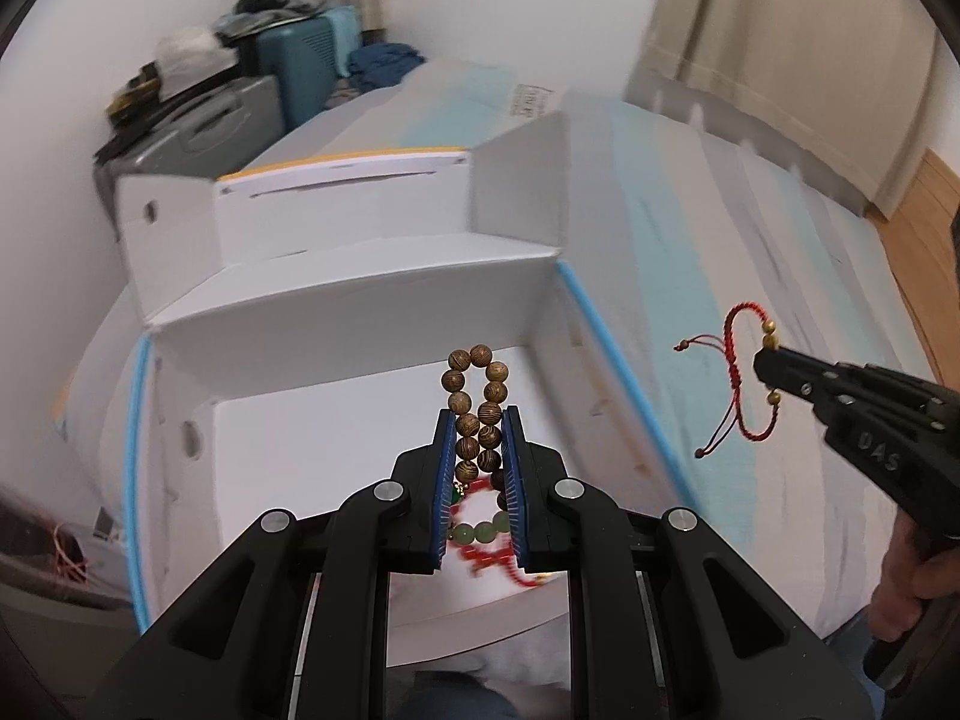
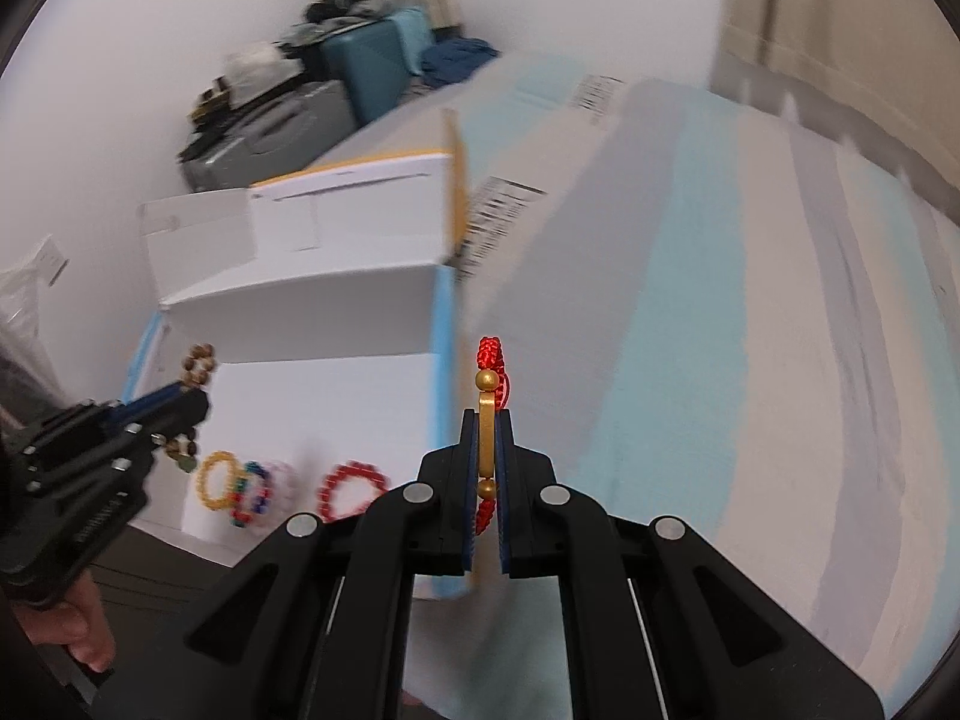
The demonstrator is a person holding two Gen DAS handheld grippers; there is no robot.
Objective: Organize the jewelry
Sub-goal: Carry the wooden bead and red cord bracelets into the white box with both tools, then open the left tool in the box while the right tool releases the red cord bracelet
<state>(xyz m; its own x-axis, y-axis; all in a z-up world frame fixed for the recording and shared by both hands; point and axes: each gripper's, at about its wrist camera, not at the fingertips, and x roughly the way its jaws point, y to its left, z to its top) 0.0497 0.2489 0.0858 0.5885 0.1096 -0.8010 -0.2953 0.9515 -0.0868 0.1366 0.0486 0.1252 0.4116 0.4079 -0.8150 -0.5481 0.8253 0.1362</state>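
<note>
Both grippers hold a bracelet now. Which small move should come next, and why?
Probably lower the left gripper a little and release: its wooden bead bracelet already hangs over the open white box, where other bracelets lie. The right gripper, shut on the red cord bracelet, is beside the box, over the bedsheet.

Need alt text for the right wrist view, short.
The right gripper is shut on a red braided cord bracelet with gold beads, held over a striped light-blue and white bedsheet. At left, the left gripper clamps a brown wooden bead bracelet above an open white cardboard box holding several colourful beaded bracelets.
</note>
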